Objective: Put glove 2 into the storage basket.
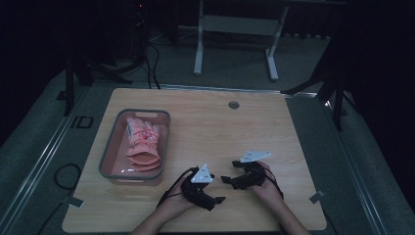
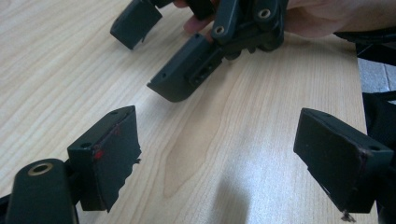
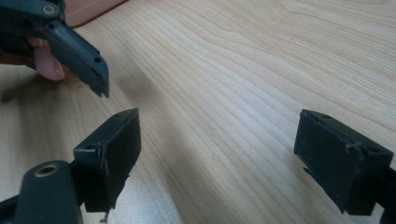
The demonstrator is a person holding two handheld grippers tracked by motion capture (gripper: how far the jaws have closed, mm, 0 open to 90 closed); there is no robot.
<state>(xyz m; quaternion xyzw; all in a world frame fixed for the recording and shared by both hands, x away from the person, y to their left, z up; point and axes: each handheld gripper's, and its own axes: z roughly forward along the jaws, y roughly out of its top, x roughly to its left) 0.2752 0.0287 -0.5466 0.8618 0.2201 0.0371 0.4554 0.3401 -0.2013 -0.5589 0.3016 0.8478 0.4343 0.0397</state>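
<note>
Both grippers sit low over the near edge of the wooden table [image 1: 205, 122], tips turned toward each other, close but not touching.

Left gripper [image 2: 217, 154]: jaws wide apart, nothing but bare wood grain between the pads. In the left gripper view the other gripper sits just ahead of the jaws, with the person's fingers [image 2: 198, 21] wrapped behind it.

Right gripper [image 3: 217, 154]: jaws also wide apart, nothing between them, bare tabletop under the gap. In the right gripper view one jaw of the left gripper pokes in ahead and to the side of the left-hand pad, a fingertip [image 3: 46, 63] behind it.

High view: left gripper [image 1: 215, 198] and right gripper [image 1: 230, 178] each carry a grey three-cornered plate on top, cables trailing back along the wrists.

Nearest thing: a pink glove [image 1: 143, 142], lying inside a grey basket [image 1: 108, 152] with a pink floor. Basket is off to the outer side of the left gripper, well clear of both sets of jaws, behind the direction the left jaws point. Neither gripper touches basket or glove. Cannot tell whether it's one glove or a folded pair, too dim.

Small round grommet [image 1: 233, 105] in the tabletop, well beyond both jaws.
</note>
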